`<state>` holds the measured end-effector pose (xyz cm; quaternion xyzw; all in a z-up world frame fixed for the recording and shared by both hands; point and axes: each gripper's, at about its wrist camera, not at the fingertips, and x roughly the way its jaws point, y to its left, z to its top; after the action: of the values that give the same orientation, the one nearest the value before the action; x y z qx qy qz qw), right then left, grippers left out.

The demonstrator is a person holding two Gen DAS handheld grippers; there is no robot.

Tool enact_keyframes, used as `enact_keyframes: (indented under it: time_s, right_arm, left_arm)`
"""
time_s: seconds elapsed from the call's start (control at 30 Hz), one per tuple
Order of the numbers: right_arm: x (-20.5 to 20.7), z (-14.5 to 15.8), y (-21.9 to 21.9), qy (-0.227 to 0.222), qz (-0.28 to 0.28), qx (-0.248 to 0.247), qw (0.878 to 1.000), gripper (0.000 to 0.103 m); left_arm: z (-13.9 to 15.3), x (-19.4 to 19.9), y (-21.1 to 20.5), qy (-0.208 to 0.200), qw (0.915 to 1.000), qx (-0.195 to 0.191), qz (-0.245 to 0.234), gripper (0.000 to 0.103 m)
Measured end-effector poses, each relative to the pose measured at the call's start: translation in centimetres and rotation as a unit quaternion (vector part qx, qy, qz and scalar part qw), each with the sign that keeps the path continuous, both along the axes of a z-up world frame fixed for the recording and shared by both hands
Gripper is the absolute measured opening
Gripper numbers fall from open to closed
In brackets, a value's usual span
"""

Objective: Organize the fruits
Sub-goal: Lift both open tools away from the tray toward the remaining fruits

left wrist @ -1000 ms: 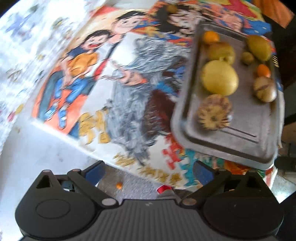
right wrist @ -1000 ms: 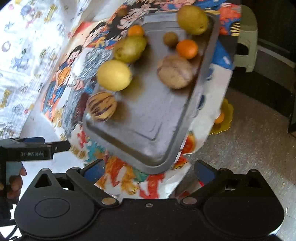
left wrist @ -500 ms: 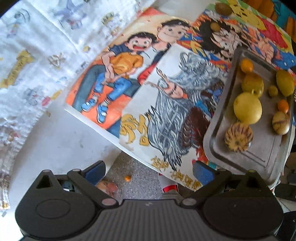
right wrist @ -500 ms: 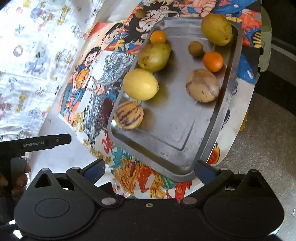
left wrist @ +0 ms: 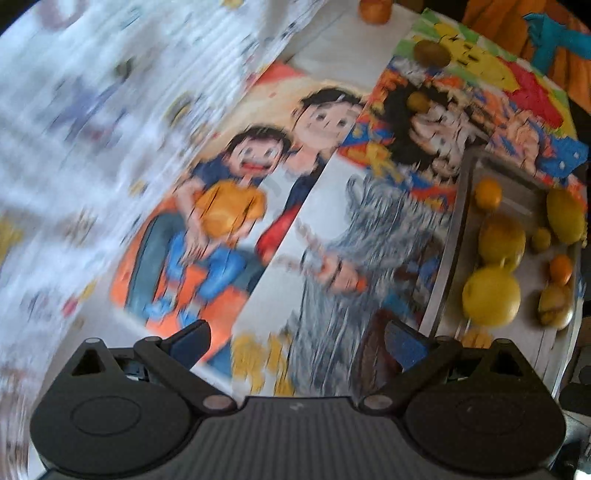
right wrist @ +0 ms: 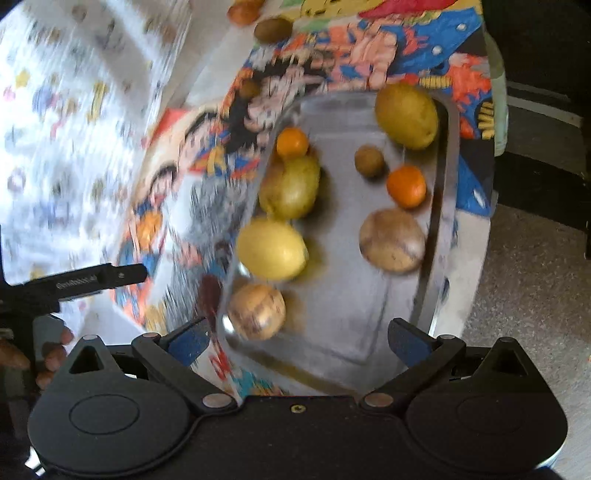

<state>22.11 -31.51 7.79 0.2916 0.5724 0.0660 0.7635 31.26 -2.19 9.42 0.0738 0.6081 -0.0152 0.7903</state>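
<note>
A grey metal tray holds several fruits: a yellow lemon, a green-yellow pear, two oranges, a striped brown melon, a brown round fruit, a small kiwi and a yellow mango. The tray also shows at the right of the left wrist view. Loose fruits lie on the cloth beyond it: a kiwi, a small one and an orange. My right gripper is open above the tray's near end. My left gripper is open and empty over the cartoon cloth.
A cartoon-printed cloth covers the table, with a white patterned cloth to the left. The table edge and speckled floor are at the right. The left gripper's finger shows in the right wrist view.
Both grippers have moved forward over the table; the views are now motion-blurred. The right gripper has come closer over the tray. Both stay open and empty.
</note>
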Motion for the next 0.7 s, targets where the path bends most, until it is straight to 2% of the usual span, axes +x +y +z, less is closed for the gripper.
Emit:
enact_keyframes:
  time_s: [0.13, 0.27, 0.47, 0.7]
  right_arm:
    - [2.7, 1.3, 0.0, -0.029, -0.03, -0.018, 0.999, 0.102]
    - [6.3, 2.6, -0.3, -0.074, -0.043, -0.039, 0.996, 0.102]
    - [12.1, 3.6, -0.2, -0.131, -0.026, -0.087, 0.987, 0.102]
    - [18.3, 3.1, 0.6, -0.176, 0.014, -0.122, 0.977, 0.102]
  left_arm:
    - [0.1, 3.4, -0.9, -0.037, 0.9984, -0.028, -0.032, 0.102]
    - [0.0, 6.6, -2.4, -0.084, 0.9918, -0.049, -0.083, 0.102]
    - [-1.4, 11.0, -5.0, -0.153, 0.9714, -0.063, -0.17, 0.102]
    - [-4.4, 14.3, -7.1, -0.18, 0.9534, -0.061, -0.235, 0.102]
